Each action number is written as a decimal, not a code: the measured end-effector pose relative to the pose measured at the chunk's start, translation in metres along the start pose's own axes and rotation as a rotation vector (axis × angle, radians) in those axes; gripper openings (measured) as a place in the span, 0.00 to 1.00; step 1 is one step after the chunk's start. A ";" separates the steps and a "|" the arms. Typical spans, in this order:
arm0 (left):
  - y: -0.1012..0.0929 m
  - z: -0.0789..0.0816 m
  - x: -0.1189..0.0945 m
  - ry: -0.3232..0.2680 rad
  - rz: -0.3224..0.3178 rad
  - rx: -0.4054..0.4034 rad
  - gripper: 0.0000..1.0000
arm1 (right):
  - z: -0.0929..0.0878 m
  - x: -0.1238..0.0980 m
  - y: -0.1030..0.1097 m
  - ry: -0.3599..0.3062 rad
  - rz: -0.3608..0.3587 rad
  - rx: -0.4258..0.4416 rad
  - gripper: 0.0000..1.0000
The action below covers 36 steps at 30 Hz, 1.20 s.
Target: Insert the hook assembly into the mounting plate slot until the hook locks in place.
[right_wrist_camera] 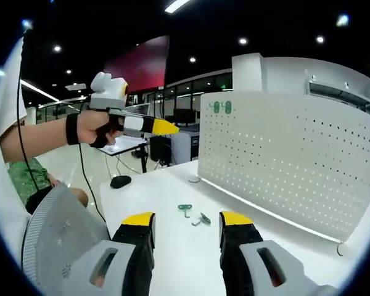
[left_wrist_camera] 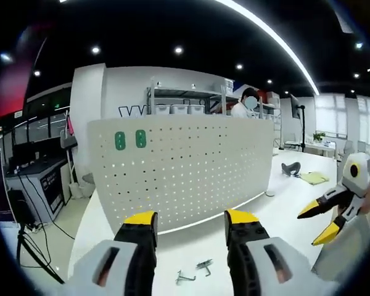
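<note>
A white desk (left_wrist_camera: 246, 216) carries an upright pegboard (left_wrist_camera: 179, 169) with two green tags (left_wrist_camera: 129, 140) at its top left corner. The left hand-held gripper (left_wrist_camera: 191, 225) and the right hand-held gripper (right_wrist_camera: 186, 225) both hang wide open and empty above the desk. Two small metal hooks (left_wrist_camera: 194, 272) lie loose just before the board; the right gripper view shows one is green (right_wrist_camera: 184, 209), the other grey (right_wrist_camera: 202, 219).

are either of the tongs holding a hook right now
No. Both the left tongs and right tongs are open and empty; the hooks lie loose on the table.
</note>
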<state>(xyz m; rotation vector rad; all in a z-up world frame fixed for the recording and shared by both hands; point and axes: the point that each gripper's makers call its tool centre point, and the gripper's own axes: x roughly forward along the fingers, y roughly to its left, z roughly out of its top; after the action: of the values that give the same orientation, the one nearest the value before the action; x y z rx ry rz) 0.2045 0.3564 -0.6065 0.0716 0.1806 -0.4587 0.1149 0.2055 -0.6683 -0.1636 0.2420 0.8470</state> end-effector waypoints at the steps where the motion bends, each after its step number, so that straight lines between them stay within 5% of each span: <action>1: -0.002 -0.004 -0.001 0.003 -0.003 0.012 0.46 | 0.000 0.001 0.001 -0.001 0.002 0.000 0.41; 36: -0.056 -0.069 -0.037 0.076 -0.087 -0.057 0.57 | -0.025 0.030 0.006 0.087 0.115 -0.019 0.39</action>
<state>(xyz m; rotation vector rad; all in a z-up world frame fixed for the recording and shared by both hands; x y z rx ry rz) 0.1363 0.3294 -0.6693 0.0257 0.2723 -0.5381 0.1256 0.2251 -0.7006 -0.2056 0.3274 0.9573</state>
